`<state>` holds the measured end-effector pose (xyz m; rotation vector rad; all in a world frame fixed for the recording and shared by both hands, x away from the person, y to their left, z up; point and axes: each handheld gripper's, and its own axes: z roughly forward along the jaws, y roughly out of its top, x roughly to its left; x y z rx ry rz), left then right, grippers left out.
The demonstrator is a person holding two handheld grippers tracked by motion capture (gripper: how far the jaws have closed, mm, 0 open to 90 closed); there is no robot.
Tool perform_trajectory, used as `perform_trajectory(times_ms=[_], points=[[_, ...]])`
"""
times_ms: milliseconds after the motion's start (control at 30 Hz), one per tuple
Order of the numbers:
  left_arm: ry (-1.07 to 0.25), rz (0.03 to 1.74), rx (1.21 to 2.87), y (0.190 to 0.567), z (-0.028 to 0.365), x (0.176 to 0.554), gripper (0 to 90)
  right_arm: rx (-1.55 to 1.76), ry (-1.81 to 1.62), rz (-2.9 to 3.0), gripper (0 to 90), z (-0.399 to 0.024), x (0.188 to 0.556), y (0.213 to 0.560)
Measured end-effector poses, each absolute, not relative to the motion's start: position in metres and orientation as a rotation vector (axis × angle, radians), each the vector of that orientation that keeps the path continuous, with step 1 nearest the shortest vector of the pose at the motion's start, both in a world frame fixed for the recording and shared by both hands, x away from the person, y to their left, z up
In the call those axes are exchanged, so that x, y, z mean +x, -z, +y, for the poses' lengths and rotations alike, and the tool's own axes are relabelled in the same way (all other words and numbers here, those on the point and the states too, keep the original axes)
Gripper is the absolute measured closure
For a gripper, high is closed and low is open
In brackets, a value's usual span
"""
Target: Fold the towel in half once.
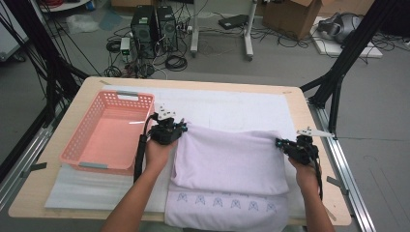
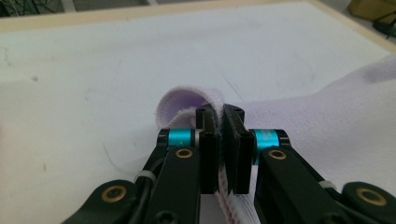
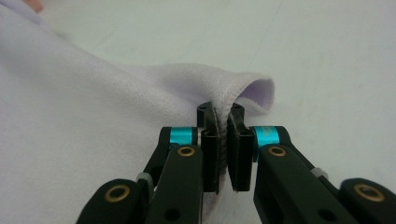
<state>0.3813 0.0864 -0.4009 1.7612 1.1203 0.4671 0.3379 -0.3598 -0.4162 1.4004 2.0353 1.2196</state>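
A pale lilac towel (image 1: pixel 227 162) lies folded on the white mat, its lower layer showing a row of small blue motifs at the table's front. My left gripper (image 1: pixel 180 127) is shut on the towel's far left corner (image 2: pixel 187 100), the hem pinched between the pads. My right gripper (image 1: pixel 280 143) is shut on the far right corner (image 3: pixel 254 91), where the edge curls over beyond the jaws. Both corners are raised a little off the mat.
A pink slotted basket (image 1: pixel 109 133) stands left of the towel, close to my left hand. The white mat (image 1: pixel 232 108) covers the wooden table (image 1: pixel 82 94). Black frame posts flank the table, and computers and cables sit on the floor beyond.
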Motion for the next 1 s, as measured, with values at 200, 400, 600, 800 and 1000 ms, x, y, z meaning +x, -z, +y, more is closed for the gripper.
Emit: perform_trajectory(times_ms=[200,400,600,800,1000], points=[[-0.491,1.103,1.663,0.406,0.087,0.401,84.9,1.375,-1.210,1.974,85.8,-0.361,0.364,0.404],[-0.485,1.125,1.586,0.421,0.089,0.414,84.8,1.371,-1.221,1.900,85.8,-0.359,0.388,0.398],[-0.411,1.142,1.661,0.431,0.086,0.415,67.1,1.512,-1.142,1.908,69.6,-0.353,0.405,0.413],[-0.405,1.063,1.660,0.428,0.086,0.397,56.3,1.494,-1.189,1.891,62.7,-0.362,0.386,0.407],[-0.385,1.006,1.680,0.425,0.087,0.372,54.3,1.441,-1.223,1.935,61.3,-0.372,0.352,0.400]])
